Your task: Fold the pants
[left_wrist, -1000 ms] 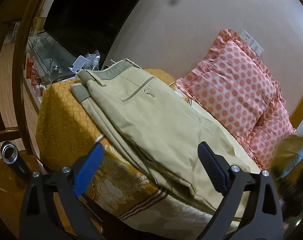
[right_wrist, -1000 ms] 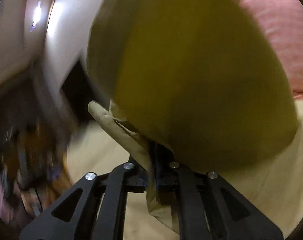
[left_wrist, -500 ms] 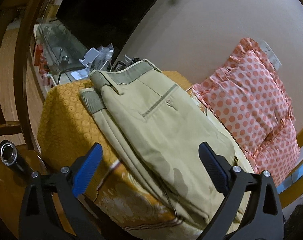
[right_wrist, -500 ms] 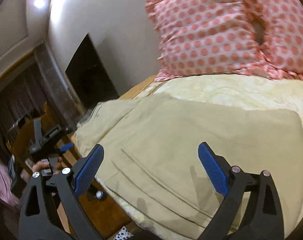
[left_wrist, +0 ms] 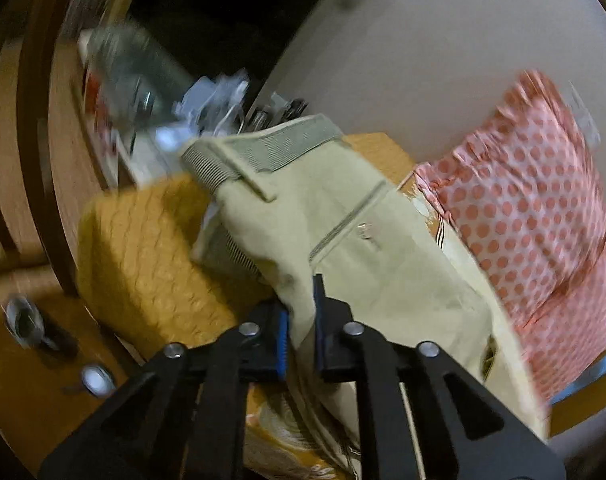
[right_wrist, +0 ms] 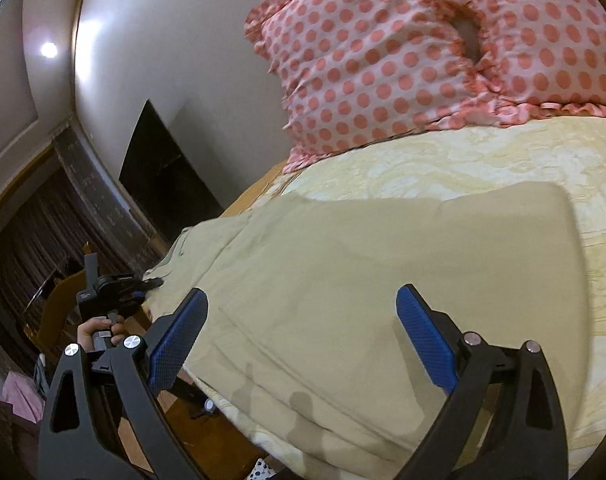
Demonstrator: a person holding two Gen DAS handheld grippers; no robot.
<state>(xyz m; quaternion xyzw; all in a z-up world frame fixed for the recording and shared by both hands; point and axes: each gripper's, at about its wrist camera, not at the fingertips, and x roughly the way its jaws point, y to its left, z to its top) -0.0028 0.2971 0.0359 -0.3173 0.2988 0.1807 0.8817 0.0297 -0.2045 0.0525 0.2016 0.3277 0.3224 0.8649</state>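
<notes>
Beige pants lie folded on the bed, waistband at the far end, back pocket with a button facing up. My left gripper is shut on the near edge of the pants and lifts that fabric a little. In the right wrist view the pants lie flat on the pale bedspread. My right gripper is open and empty, hovering over their near edge. The left gripper shows at the pants' far left end.
Two pink polka-dot pillows lean on the wall behind the pants. A mustard cushion sits by the waistband. A wooden chair and a glass shelf with clutter stand to the left. The bed edge is near.
My left gripper closed on the pants' near edge and pulls it up; its view is blurred. My right gripper let go of the folded-over leg, opened, and now hovers over the flat pants.
</notes>
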